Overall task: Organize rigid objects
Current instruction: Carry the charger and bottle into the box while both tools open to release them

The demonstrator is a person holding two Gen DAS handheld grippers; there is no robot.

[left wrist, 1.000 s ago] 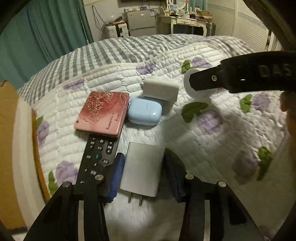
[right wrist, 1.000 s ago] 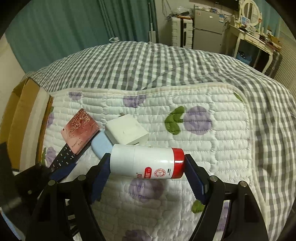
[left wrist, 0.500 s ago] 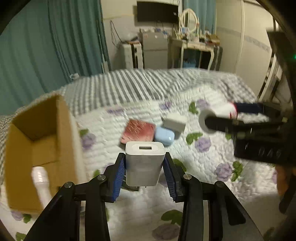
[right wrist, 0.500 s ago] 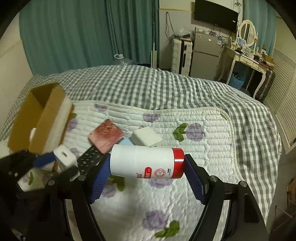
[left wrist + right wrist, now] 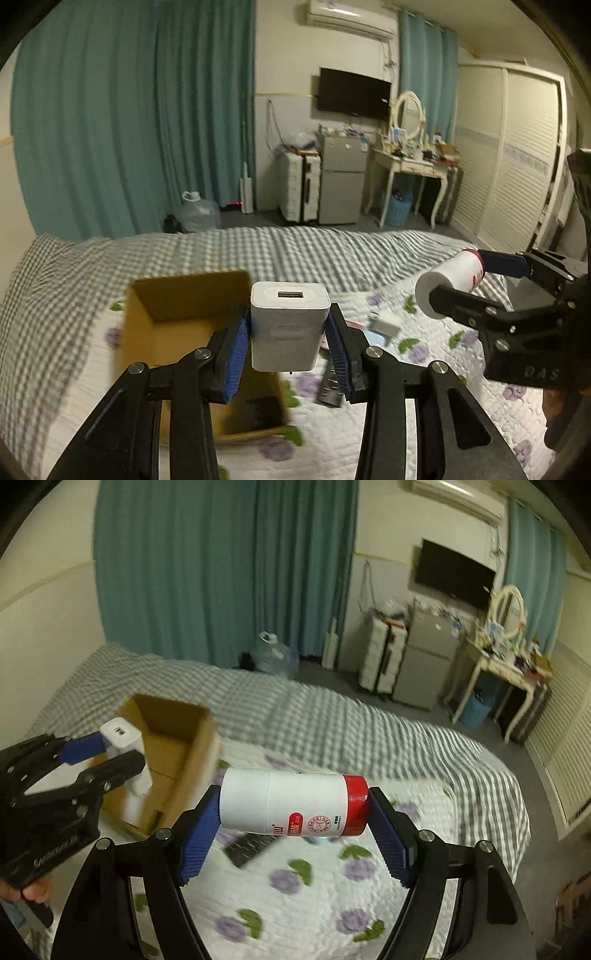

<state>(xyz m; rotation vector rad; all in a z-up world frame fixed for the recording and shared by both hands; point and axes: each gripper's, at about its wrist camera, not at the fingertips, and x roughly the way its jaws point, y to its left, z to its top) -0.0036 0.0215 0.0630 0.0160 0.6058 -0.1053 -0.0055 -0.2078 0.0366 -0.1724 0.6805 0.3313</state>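
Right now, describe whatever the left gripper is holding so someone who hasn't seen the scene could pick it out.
Start at the bed with the flowered quilt and find the open cardboard box on it. Just above the box's right wall, the left gripper is shut on a white charger, blue fingers pressing its sides. It is a squarish block with a USB port on top, unlike the round red-capped bottle in the right gripper.

The cardboard box (image 5: 155, 332) stands on the bed (image 5: 295, 254), at its left. The charger (image 5: 290, 328) hangs above the box's right wall, between the pads of the left gripper (image 5: 290, 345). The bottle (image 5: 293, 803) lies crosswise in the right gripper (image 5: 295, 825), right of the box. The remote control (image 5: 328, 387) and small cases (image 5: 382, 326) lie on the quilt (image 5: 424, 424), right of the box.
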